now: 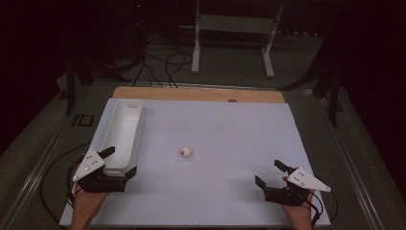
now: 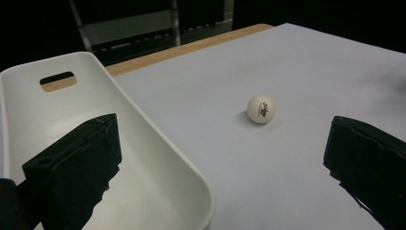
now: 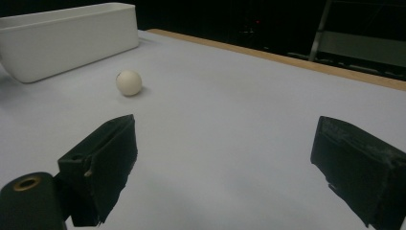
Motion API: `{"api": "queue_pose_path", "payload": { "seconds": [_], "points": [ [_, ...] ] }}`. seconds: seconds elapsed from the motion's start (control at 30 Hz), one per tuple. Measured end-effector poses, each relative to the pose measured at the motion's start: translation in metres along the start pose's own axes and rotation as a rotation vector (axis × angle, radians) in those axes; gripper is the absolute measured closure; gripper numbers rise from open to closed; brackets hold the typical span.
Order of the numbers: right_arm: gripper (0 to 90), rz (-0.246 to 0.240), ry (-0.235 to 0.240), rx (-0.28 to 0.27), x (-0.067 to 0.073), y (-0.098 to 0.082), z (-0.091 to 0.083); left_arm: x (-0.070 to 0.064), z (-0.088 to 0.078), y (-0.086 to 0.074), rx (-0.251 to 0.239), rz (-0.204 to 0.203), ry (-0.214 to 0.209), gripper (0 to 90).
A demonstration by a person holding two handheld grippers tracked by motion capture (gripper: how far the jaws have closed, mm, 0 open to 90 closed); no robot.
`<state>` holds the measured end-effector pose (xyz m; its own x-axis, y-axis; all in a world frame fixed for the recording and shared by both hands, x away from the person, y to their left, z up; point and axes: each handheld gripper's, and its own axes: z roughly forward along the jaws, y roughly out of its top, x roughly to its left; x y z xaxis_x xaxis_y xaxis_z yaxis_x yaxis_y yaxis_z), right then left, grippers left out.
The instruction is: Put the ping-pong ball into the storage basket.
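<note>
Ball (image 1: 186, 152) — white, small print on one side — rests free on the pale desk (image 1: 230, 129) near its middle, touching nothing. White bin (image 1: 122, 134) lies well to its left, long side running away from the person, apart from the ball. Left gripper (image 1: 118, 162) sits at the bin's near end, jaws spread, one jaw over the bin's interior. Right gripper (image 1: 270, 173) — near the desk's front right — jaws spread, nothing between them.

High view: above the desk's (image 1: 215, 191) near edge, facing forward and down. Claw views: low, close, looking across the desk from its near corners; all three share the ball (image 1: 186, 152) and tray (image 1: 122, 129).
</note>
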<state>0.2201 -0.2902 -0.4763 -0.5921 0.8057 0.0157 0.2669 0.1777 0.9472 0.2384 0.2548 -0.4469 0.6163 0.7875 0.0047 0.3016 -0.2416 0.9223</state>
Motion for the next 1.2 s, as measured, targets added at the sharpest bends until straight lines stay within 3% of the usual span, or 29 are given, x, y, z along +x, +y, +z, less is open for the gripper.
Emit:
{"api": "queue_pose_path", "payload": {
  "seconds": [0.37, 0.6, 0.77, 0.8, 0.97, 1.2],
  "points": [
    [8.0, -0.001, -0.008, 0.001, 0.0, -0.001, 0.0, 0.0, 0.001, 0.001, 0.007, -0.023, 0.023, 0.0],
    [8.0, -0.007, -0.015, 0.006, 0.0, -0.002, -0.003, -0.001, 0.003, 0.013, 0.019, -0.065, 0.049, 0.0],
    [8.0, -0.011, -0.013, 0.019, 0.0, -0.006, -0.005, -0.003, 0.008, 0.022, 0.028, -0.065, 0.053, 0.0],
    [8.0, -0.012, -0.012, 0.017, 0.0, -0.006, -0.005, -0.005, 0.012, 0.029, 0.039, -0.047, 0.061, 0.0],
    [8.0, -0.011, -0.006, 0.021, 0.001, -0.007, -0.003, -0.007, 0.019, 0.04, 0.057, -0.036, 0.067, 0.0],
    [8.0, -0.009, -0.003, 0.026, 0.002, -0.007, -0.001, -0.007, 0.035, 0.051, 0.118, -0.041, 0.061, 0.0]
  ]
}}
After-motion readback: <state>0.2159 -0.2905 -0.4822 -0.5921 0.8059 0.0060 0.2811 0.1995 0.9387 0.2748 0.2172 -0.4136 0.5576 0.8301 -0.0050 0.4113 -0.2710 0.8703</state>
